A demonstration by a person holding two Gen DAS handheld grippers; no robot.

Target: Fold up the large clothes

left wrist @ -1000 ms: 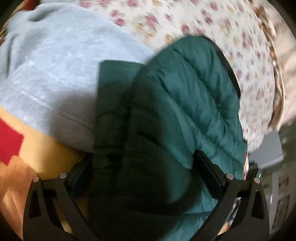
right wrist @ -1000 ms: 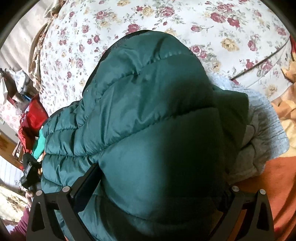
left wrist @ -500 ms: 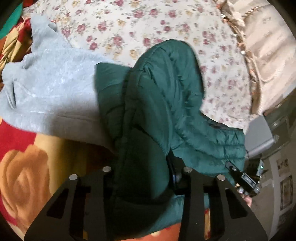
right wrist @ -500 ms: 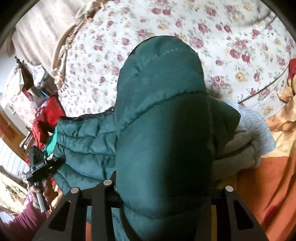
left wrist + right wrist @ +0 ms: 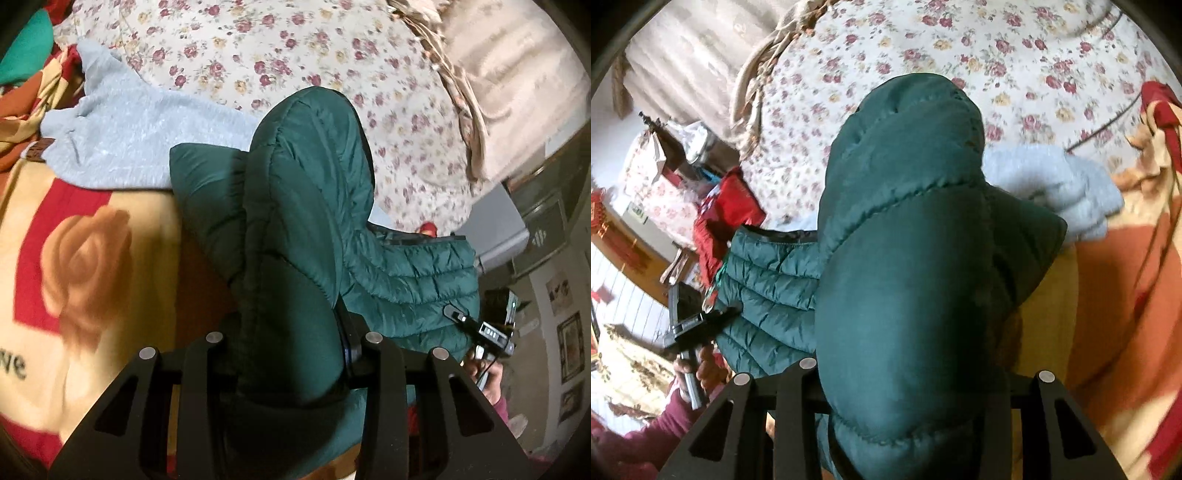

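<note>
A dark green quilted puffer jacket [image 5: 306, 206] is lifted off the bed, bunched and hanging between both grippers. My left gripper [image 5: 288, 332] is shut on a thick fold of it at the bottom middle of the left wrist view. My right gripper [image 5: 908, 369] is shut on another fold of the same jacket [image 5: 916, 258], which fills the middle of the right wrist view. Each gripper shows in the other's view, at the jacket's far edge. The jacket's lower part is hidden behind the folds.
A light grey sweatshirt [image 5: 122, 144] lies on the bed behind the jacket, partly on a floral bedspread [image 5: 295, 48] and partly on an orange, red and cream rose blanket [image 5: 74, 258]. Red bags [image 5: 724, 218] and furniture stand beside the bed.
Both grippers went from wide open around the jacket to shut on it, then lifted and drew back. More of the bed and room now shows.
</note>
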